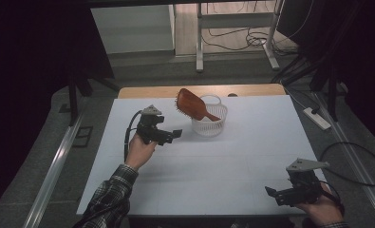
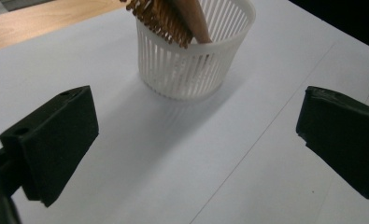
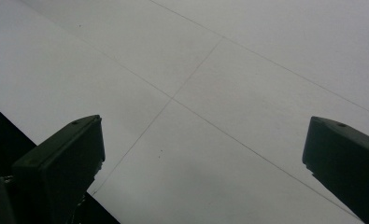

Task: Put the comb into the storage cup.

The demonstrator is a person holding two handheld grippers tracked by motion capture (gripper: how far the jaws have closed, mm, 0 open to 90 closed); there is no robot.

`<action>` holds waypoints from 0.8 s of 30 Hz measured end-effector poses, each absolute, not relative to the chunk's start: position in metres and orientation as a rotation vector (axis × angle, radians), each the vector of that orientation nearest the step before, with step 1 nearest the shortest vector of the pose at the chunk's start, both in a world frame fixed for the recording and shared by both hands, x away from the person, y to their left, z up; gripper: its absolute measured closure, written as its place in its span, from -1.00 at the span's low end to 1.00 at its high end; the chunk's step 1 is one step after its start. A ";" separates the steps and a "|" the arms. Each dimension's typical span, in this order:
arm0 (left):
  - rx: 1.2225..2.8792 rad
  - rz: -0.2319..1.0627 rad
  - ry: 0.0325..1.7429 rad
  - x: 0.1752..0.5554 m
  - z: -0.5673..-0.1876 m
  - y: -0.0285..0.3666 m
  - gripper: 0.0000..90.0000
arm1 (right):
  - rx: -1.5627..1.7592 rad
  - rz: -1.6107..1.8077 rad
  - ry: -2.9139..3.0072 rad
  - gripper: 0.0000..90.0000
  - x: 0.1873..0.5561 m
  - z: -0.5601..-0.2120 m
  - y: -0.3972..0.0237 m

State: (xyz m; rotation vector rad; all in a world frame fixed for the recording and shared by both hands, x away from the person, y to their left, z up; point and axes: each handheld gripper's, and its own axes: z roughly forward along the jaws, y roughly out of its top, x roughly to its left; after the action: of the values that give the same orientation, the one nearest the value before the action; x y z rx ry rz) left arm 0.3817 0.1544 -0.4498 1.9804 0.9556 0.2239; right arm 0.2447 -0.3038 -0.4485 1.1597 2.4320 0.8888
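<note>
hairbrush (image 1: 191,104), wooden and reddish, stands handle-down in a white slotted basket (image 1: 209,124) just above the centre of the high view, its bristled head leaning out over the rim toward the upper left. the long axis runs from upper left to lower right. left gripper (image 1: 173,135), held in the person's left hand (image 1: 140,151), sits just left of the basket and slightly lower in the frame, jaws spread wide and empty, pointed to the right at the basket; in the left gripper view the basket (image 2: 191,60) and the brush bristles (image 2: 161,21) lie ahead at upper centre, between the two jaws' lines. right gripper (image 1: 276,194) rests well apart at the lower right corner of the table, jaws also wide with nothing between them, so the left is plainly the nearer for any reach. the surface is a white sheet (image 1: 232,161) with faint grid lines over a wooden tabletop (image 1: 147,91); beyond, a dim room with grey floor, desk legs (image 1: 199,42) and loose cables (image 1: 242,40).
</note>
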 end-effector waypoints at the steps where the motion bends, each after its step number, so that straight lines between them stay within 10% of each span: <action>1: 1.985 0.218 0.953 0.381 -0.450 0.154 -0.99 | 1.160 0.889 2.432 -1.00 0.245 -0.449 -0.304; 24: 1.992 0.216 0.932 0.360 -0.452 0.165 -0.97 | 1.161 0.896 2.433 -1.00 0.245 -0.448 -0.304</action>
State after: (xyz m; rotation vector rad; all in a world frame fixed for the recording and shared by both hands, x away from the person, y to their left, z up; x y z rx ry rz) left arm 0.3604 0.1654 -0.4523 1.9923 0.9321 0.2160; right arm 0.2448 -0.3039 -0.4483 1.1612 2.4331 0.8964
